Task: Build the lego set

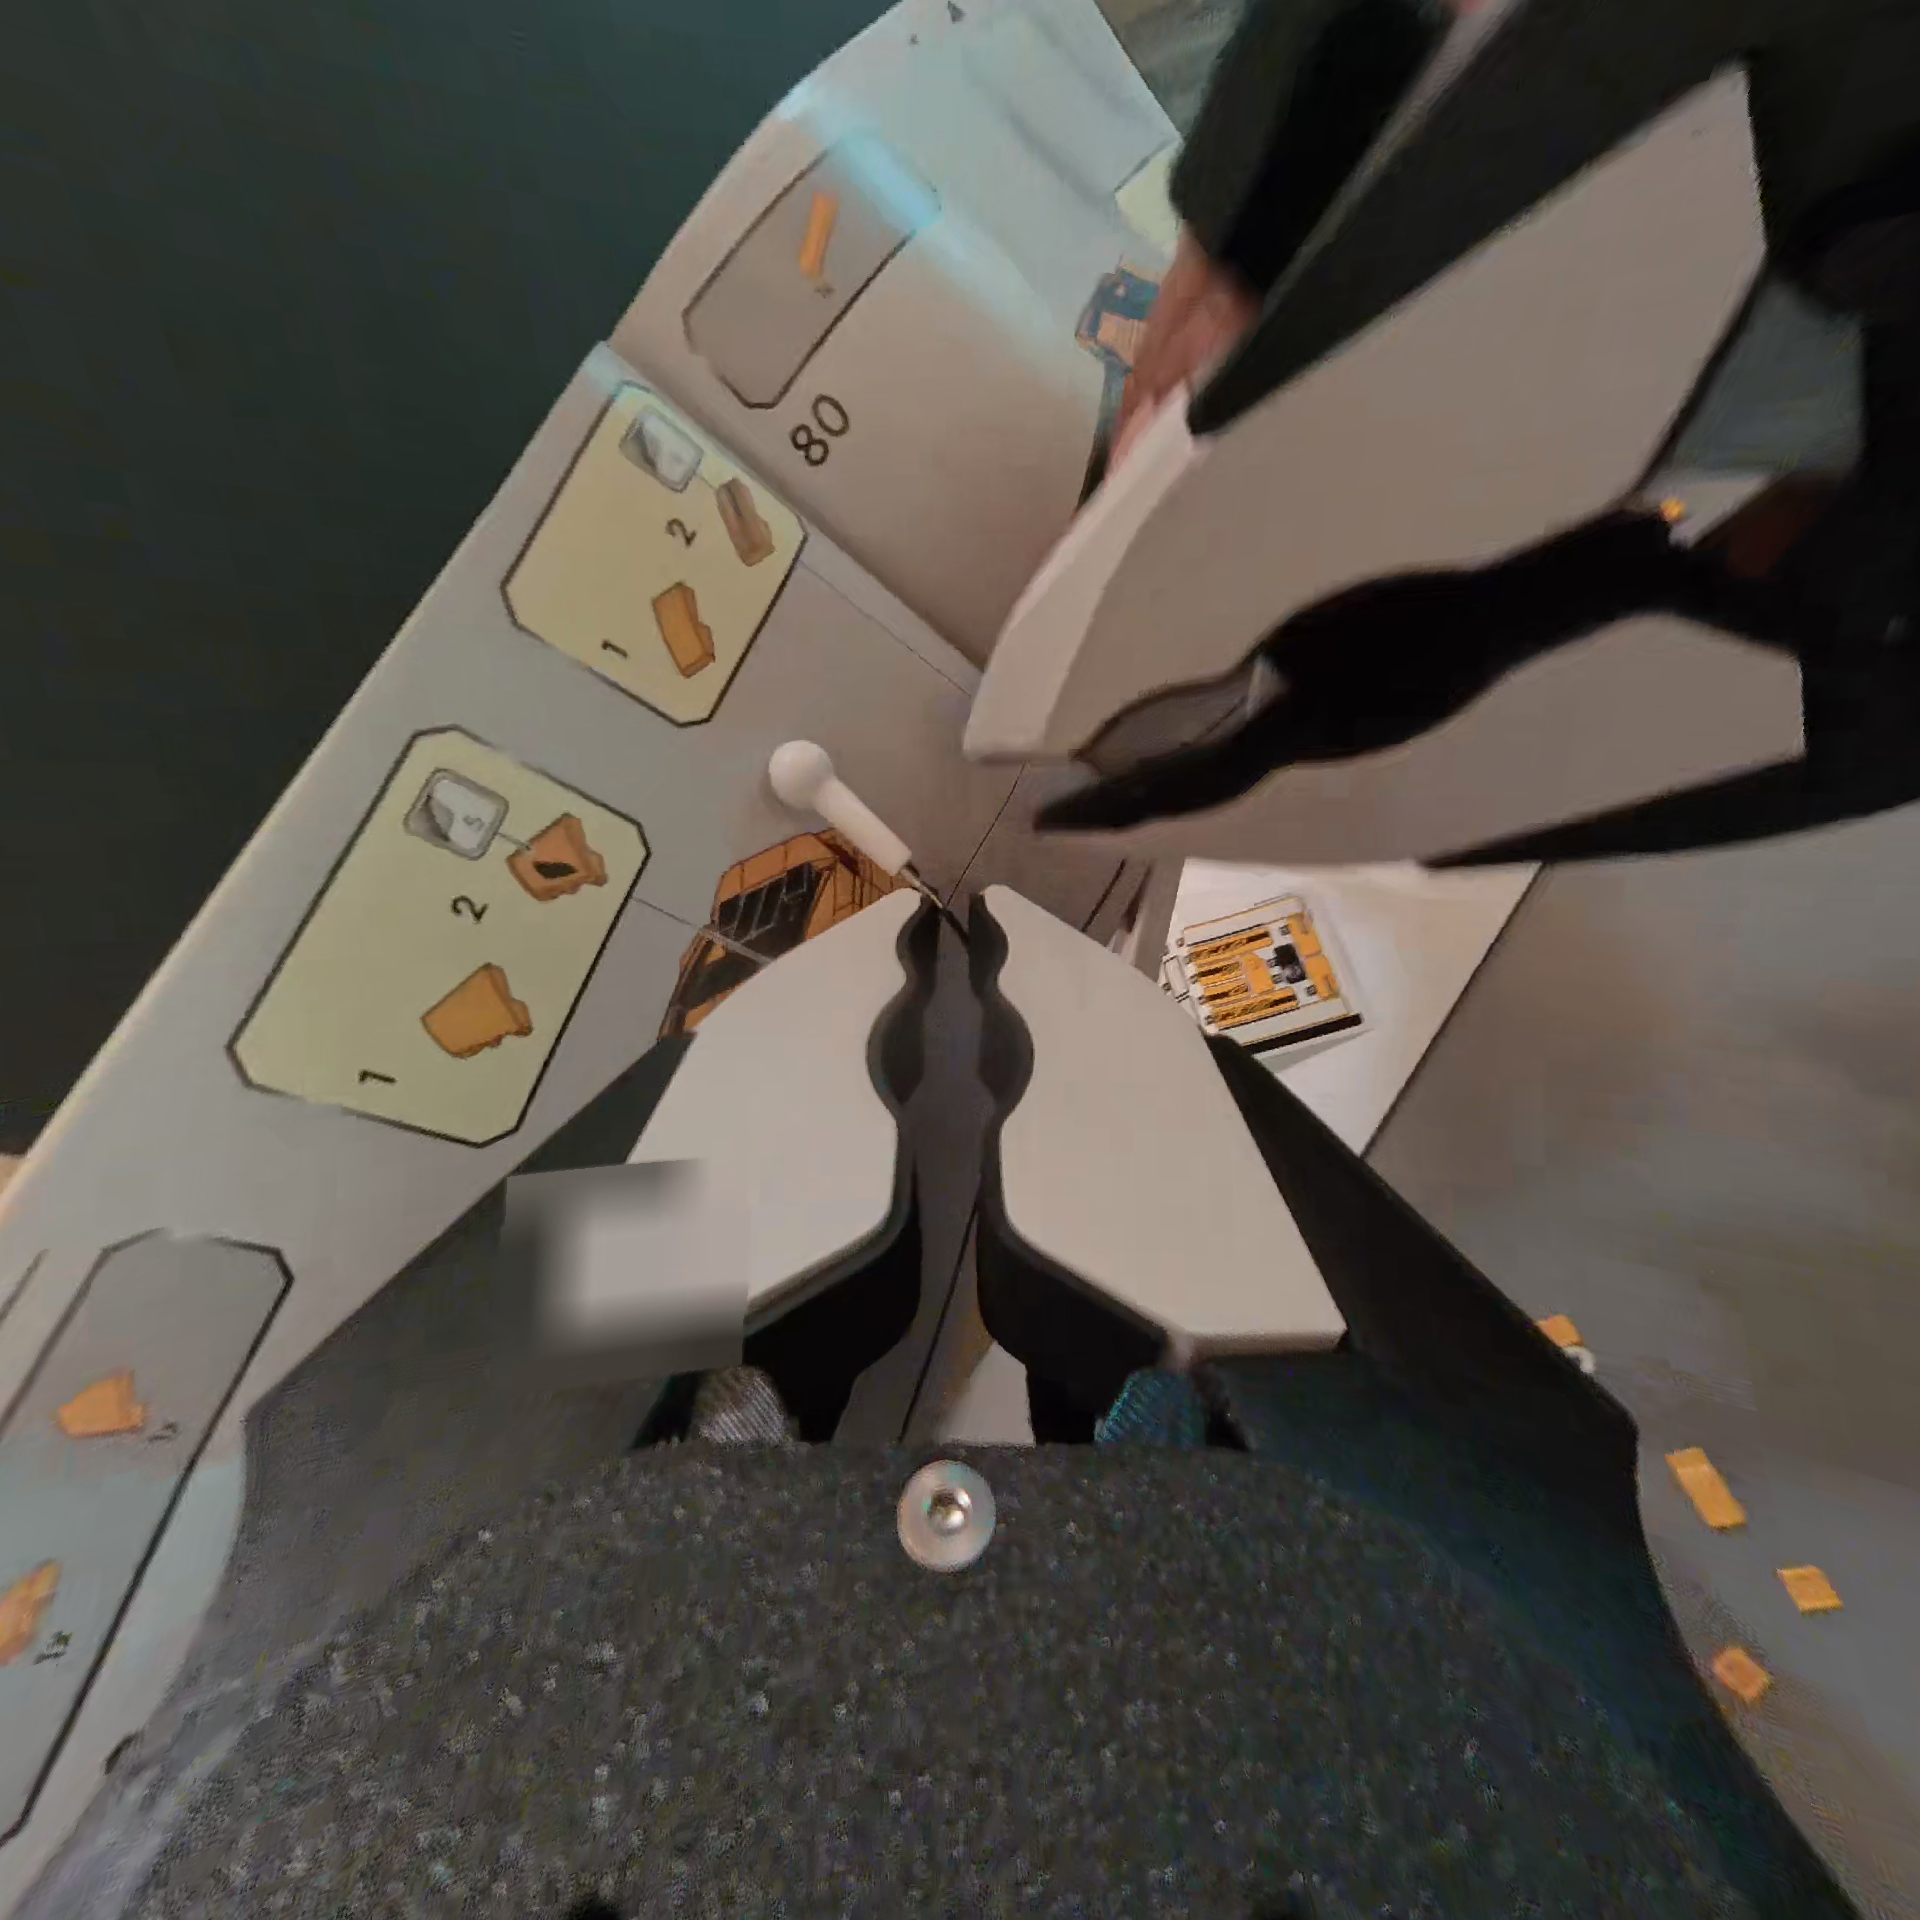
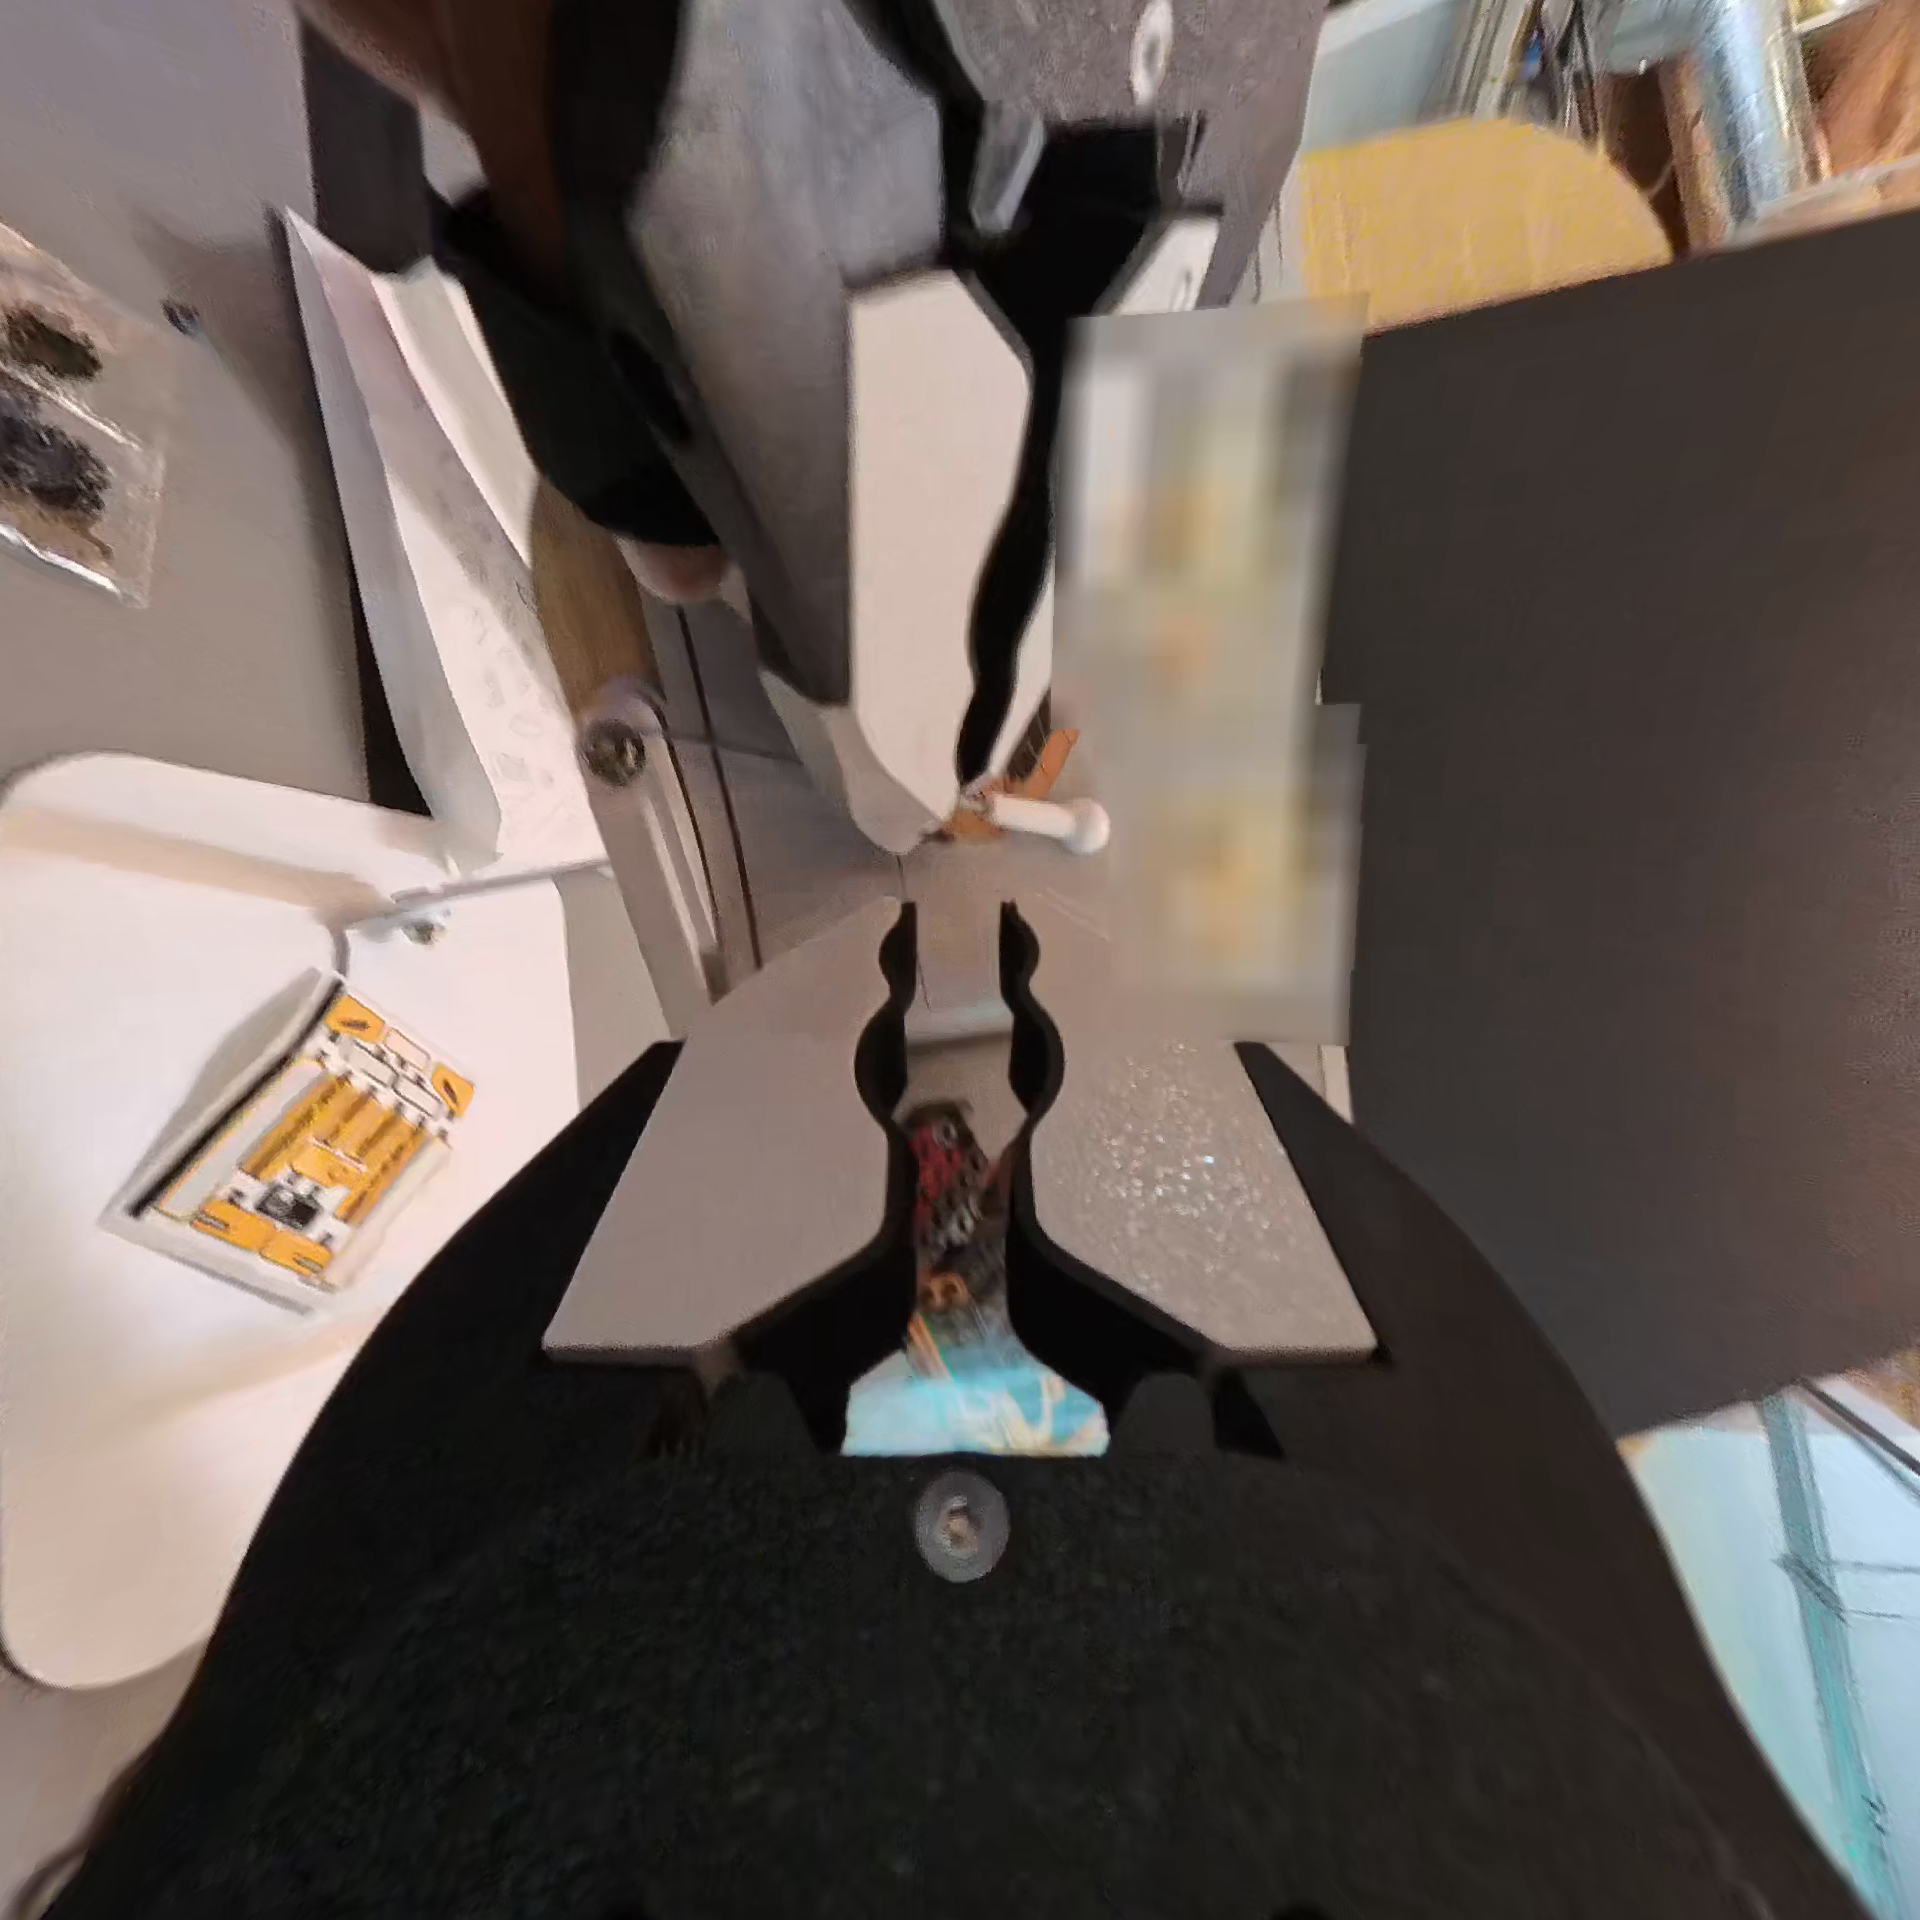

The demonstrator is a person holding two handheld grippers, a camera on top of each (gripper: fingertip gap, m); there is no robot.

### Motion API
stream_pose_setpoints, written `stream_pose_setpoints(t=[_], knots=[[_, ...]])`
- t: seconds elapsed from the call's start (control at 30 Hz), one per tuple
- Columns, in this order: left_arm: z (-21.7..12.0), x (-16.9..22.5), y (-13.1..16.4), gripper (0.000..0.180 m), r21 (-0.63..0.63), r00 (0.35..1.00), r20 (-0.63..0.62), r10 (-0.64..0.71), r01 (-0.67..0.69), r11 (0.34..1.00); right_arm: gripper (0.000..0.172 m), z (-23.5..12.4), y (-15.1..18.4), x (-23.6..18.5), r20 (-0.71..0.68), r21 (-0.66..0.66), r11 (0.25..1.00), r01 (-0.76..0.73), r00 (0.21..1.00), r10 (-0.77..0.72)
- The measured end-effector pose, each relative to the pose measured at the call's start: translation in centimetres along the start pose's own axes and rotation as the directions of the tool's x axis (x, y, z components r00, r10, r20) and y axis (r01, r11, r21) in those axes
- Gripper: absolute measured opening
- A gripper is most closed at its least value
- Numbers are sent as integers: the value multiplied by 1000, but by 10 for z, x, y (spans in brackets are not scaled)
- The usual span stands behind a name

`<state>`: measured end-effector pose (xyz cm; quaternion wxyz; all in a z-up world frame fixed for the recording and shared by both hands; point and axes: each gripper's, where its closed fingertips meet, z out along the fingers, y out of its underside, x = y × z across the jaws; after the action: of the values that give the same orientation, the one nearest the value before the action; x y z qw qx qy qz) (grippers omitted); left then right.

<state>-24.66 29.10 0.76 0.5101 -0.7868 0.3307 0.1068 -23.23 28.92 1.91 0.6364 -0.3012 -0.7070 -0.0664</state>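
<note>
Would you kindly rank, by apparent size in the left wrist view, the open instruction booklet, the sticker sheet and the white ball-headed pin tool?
1. Instruction booklet, by far the largest.
2. Sticker sheet.
3. White pin tool, held at the left hand-held gripper tips; it sits nearer the camera, so its look against the sheet is unsure.

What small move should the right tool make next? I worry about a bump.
Probably ease the right tool back a little: its open fingers hover over the booklet, close to the left tool, which pinches a white-handled pin by its thin needle end.
</note>
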Motion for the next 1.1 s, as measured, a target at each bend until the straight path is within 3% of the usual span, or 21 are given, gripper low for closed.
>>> stream_pose_setpoints(t=[0.03, 0.17, 0.37, 0.5, 0.57, 0.63, 0.7, 0.8, 0.93, 1.1], knots=[[1, 1, 0, 6, -13, 1000, 13, 26, -25, 1000, 15, -1, 9, 4, -16, -25, 1000, 10, 1000, -10], [2, 5, -2, 5, -44, 995, 41, 93, -91, 995, 14, 5, 36, 8, -37, -93, 995, 31, 999, -34], [9, 13, -4, 5, -122, 969, 10, 246, -243, 962, 4, 14, 29, 2, -63, -62, 993, 99, 993, -103], [18, 13, -1, 5, -183, 978, -56, 203, -210, 961, 5, 12, 30, 2, -64, -69, 987, 143, 987, -147], [16, 12, -2, 5, -181, 987, -52, 154, -161, 970, 13, 5, 34, 4, -62, -68, 994, 84, 994, -88], [9, 12, -7, 5, -100, 993, -8, 114, -114, 988, 14, -10, 41, 14, -84, -30, 994, -101, 992, 98], [-4, 12, -12, 5, -6, 999, 31, 26, -26, 1000, 22, -28, 61, 26, -82, 5, 926, -377, 923, 376], [-20, 4, -6, 7, 79, 983, 80, -165, 159, 984, 47, -46, 113, 40, -57, 4, 713, -701, 711, 700], [-29, -3, 2, 7, 134, 959, 99, -267, 253, 958, 88, -46, 181, 59, 10, -65, 508, -859, 509, 861], [-34, 11, -6, 7, 190, 946, 68, -317, 300, 935, 108, -16, 196, 46, 300, -256, 425, -868, 347, 889]])
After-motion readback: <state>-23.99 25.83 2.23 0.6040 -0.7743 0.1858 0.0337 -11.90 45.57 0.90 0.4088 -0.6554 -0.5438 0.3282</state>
